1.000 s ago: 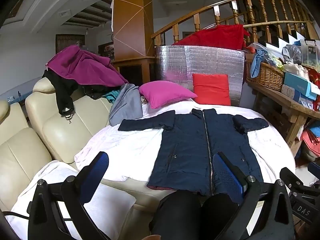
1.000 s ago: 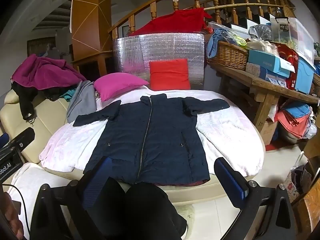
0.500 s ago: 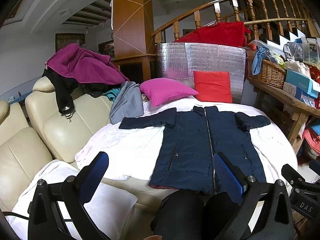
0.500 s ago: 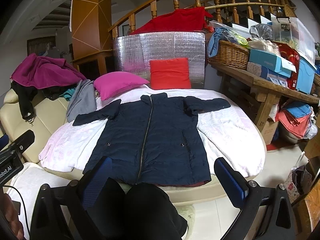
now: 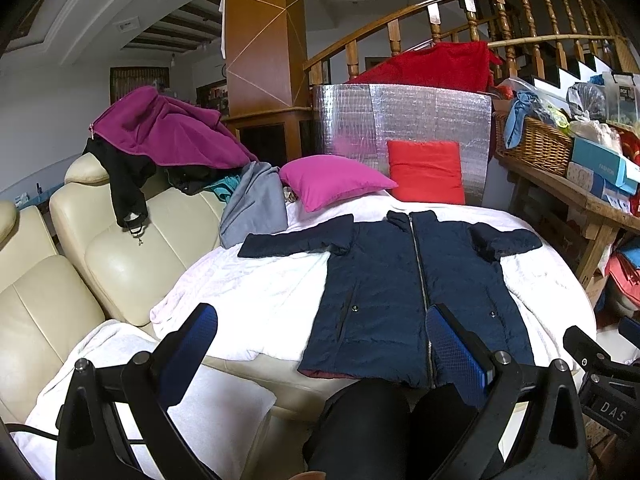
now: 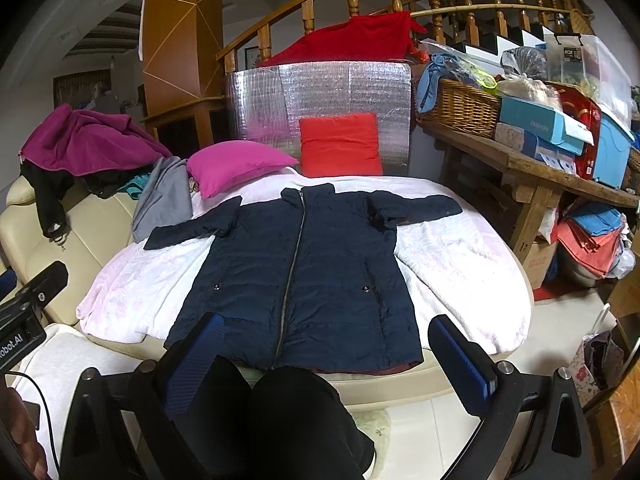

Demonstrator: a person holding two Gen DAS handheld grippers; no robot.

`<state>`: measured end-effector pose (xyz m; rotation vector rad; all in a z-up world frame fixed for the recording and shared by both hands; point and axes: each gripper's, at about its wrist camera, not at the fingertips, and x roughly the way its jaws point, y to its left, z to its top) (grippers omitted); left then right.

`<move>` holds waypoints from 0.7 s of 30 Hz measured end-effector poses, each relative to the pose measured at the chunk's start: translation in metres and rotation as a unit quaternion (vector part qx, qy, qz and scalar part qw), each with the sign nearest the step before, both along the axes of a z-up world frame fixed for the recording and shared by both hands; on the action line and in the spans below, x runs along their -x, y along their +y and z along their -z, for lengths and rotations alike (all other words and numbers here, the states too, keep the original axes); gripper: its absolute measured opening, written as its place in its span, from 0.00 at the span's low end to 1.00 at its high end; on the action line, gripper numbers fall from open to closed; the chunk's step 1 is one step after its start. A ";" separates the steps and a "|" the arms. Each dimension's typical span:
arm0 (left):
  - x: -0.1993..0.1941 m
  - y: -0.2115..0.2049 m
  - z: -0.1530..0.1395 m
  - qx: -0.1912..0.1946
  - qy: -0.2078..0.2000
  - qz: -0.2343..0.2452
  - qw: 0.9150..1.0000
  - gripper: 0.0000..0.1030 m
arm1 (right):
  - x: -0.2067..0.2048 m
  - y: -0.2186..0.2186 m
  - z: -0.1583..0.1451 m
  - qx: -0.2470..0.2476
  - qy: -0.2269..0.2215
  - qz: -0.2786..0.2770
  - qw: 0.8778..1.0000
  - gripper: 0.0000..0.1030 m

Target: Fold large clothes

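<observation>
The long navy padded zip-up coat (image 6: 296, 276) lies flat on the white quilted bedspread (image 6: 460, 256), unfolded (sleeves out); left gripper (image 5: 320, 344) and right gripper (image 6: 324, 344) hover wide open, empty.

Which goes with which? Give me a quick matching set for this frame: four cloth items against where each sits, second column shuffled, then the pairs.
Items:
1. navy coat
2. red cushion
3. magenta pillow
4. purple fleece

Places:
A. draped over the cream sofa back
B. propped against the silver foil panel
C. spread flat, zipped, on the white cover
D. lying at the cover's far left, beside the grey garment

Pairs: 1-C, 2-B, 3-D, 4-A
</observation>
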<state>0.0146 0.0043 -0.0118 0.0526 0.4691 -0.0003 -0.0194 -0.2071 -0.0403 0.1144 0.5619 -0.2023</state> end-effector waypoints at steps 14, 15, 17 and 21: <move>-0.014 -0.003 0.003 -0.008 0.012 -0.002 1.000 1.00 | -0.012 -0.004 -0.001 -0.005 0.005 0.000 1.000 1.00; -0.016 -0.004 0.003 -0.008 0.013 -0.003 1.000 1.00 | -0.013 -0.005 -0.001 -0.005 0.006 0.000 1.000 1.00; -0.020 -0.004 0.005 -0.009 0.016 -0.003 1.000 1.00 | -0.017 -0.007 -0.001 -0.007 0.008 0.003 1.000 1.00; -0.030 -0.005 0.008 -0.009 0.024 -0.005 1.000 1.00 | -0.026 -0.014 0.000 -0.012 0.012 0.006 1.000 1.00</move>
